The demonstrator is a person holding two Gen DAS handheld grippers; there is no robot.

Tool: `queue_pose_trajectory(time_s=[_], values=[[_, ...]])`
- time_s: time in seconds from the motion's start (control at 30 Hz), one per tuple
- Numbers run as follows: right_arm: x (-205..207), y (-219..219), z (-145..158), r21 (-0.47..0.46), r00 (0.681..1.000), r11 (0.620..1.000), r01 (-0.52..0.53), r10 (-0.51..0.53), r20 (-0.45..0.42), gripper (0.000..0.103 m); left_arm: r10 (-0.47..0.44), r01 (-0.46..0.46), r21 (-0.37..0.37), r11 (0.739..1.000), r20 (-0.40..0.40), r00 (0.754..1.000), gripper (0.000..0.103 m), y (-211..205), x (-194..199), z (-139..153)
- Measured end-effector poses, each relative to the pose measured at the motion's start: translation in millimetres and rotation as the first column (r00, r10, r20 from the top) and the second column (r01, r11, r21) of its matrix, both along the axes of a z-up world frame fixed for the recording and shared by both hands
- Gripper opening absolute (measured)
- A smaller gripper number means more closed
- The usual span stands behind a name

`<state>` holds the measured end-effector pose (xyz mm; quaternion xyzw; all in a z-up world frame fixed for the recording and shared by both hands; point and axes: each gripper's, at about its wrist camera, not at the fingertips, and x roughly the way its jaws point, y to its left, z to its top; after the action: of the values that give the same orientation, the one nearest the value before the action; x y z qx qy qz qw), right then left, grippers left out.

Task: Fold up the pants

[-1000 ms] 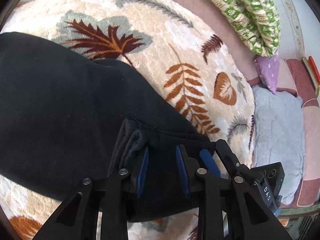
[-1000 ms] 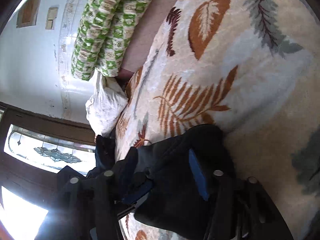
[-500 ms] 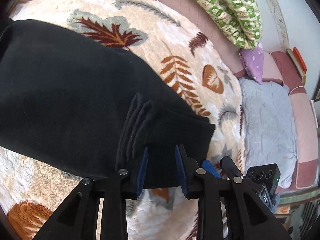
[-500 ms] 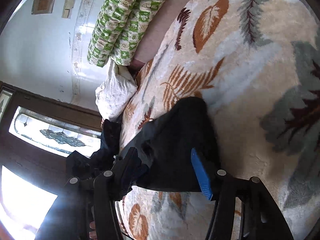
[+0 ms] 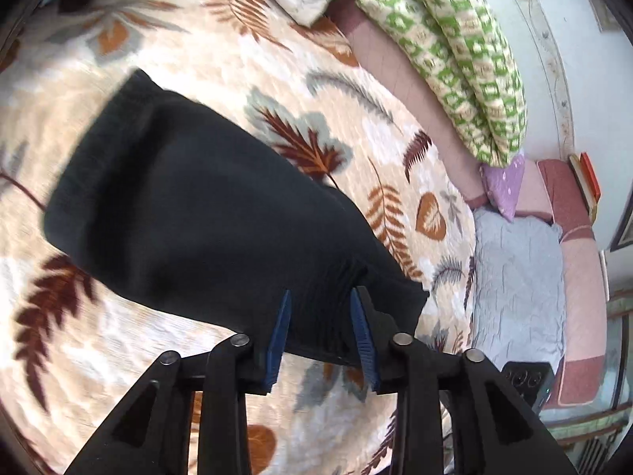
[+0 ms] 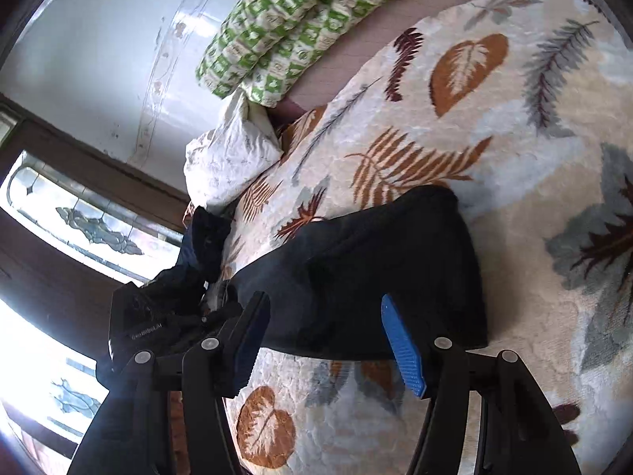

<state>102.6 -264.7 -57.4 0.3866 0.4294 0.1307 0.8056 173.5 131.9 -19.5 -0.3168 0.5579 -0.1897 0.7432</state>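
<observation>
The black pants (image 5: 205, 217) lie folded in a thick oblong on the leaf-patterned blanket (image 5: 245, 59). My left gripper (image 5: 320, 328) hovers at their near ribbed end, with its blue pads a small gap apart and cloth showing between them. The frames do not show whether the pads touch it. In the right wrist view the pants (image 6: 387, 269) lie just ahead of my right gripper (image 6: 324, 340). Its blue pads stand wide apart and hold nothing, just short of the near edge of the cloth.
A green-and-cream patterned bolster (image 5: 467, 71) and a white pillow (image 6: 233, 154) lie at the bed's far side. A grey pillow (image 5: 518, 277) and a purple cushion (image 5: 504, 182) lie to the right. Dark clothes (image 6: 201, 245) are heaped by the window.
Both grippers have drawn back from the pants, so more of the folded bundle and blanket shows. The right gripper, earlier over the cloth, now stands clear of it with its pads wide.
</observation>
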Motion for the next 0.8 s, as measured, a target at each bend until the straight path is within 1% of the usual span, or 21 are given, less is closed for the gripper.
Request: queue_pose_trajectory(time_s=[0.03,0.07,0.1,0.13,0.2,0.3,0.33,0.37,0.43,0.5,0.57,0.67,0.73,0.77,0.8], values=[[2,13,4,-0.017,1.000,1.000,-0.027,0.027,0.003,0.067,0.028,-0.028,0.022,0.999,0.013,1.000,0.044,21,3,8],[4,28,6,-0.036,0.998,0.998,-0.058,0.058,0.004,0.071,0.048,-0.049,0.052,0.997,0.026,0.999,0.052,40,8,17],[6,45,8,-0.057,0.996,0.994,-0.093,0.094,0.003,0.071,0.054,-0.057,0.085,0.995,0.038,0.998,0.060,57,15,23],[9,62,10,-0.080,0.991,0.988,-0.130,0.131,0.003,0.072,0.052,-0.057,0.116,0.992,0.041,0.998,0.063,72,21,28],[15,99,13,-0.137,0.979,0.970,-0.203,0.204,-0.004,0.073,0.039,-0.042,0.159,0.986,0.025,0.999,0.066,96,38,32],[21,154,17,-0.239,0.954,0.925,-0.294,0.301,-0.006,0.075,-0.035,0.040,0.176,0.984,-0.032,0.999,0.068,112,67,28],[23,171,18,-0.277,0.944,0.907,-0.318,0.330,-0.006,0.075,-0.069,0.078,0.188,0.979,-0.053,0.996,0.070,112,77,24],[24,186,18,-0.311,0.936,0.889,-0.336,0.351,-0.009,0.076,-0.113,0.125,0.188,0.974,-0.075,0.991,0.073,109,92,20],[27,211,16,-0.347,0.923,0.863,-0.367,0.385,-0.018,0.077,-0.197,0.218,0.181,0.959,-0.125,0.972,0.074,96,115,7],[29,227,12,-0.352,0.913,0.850,-0.392,0.408,-0.032,0.077,-0.261,0.290,0.194,0.937,-0.161,0.952,0.074,89,135,-5],[30,236,10,-0.356,0.908,0.843,-0.404,0.418,-0.041,0.077,-0.316,0.351,0.222,0.910,-0.178,0.932,0.074,82,154,-18],[33,242,8,-0.361,0.908,0.840,-0.406,0.417,-0.052,0.079,-0.408,0.442,0.229,0.867,-0.183,0.895,0.074,69,175,-32],[35,244,6,-0.359,0.909,0.841,-0.405,0.412,-0.060,0.079,-0.480,0.510,0.233,0.828,-0.176,0.859,0.077,57,185,-38],[37,246,5,-0.360,0.910,0.841,-0.403,0.408,-0.066,0.079,-0.521,0.548,0.228,0.805,-0.172,0.836,0.080,51,186,-40],[39,247,4,-0.359,0.911,0.842,-0.403,0.405,-0.072,0.079,-0.566,0.589,0.225,0.776,-0.164,0.808,0.082,45,186,-41]])
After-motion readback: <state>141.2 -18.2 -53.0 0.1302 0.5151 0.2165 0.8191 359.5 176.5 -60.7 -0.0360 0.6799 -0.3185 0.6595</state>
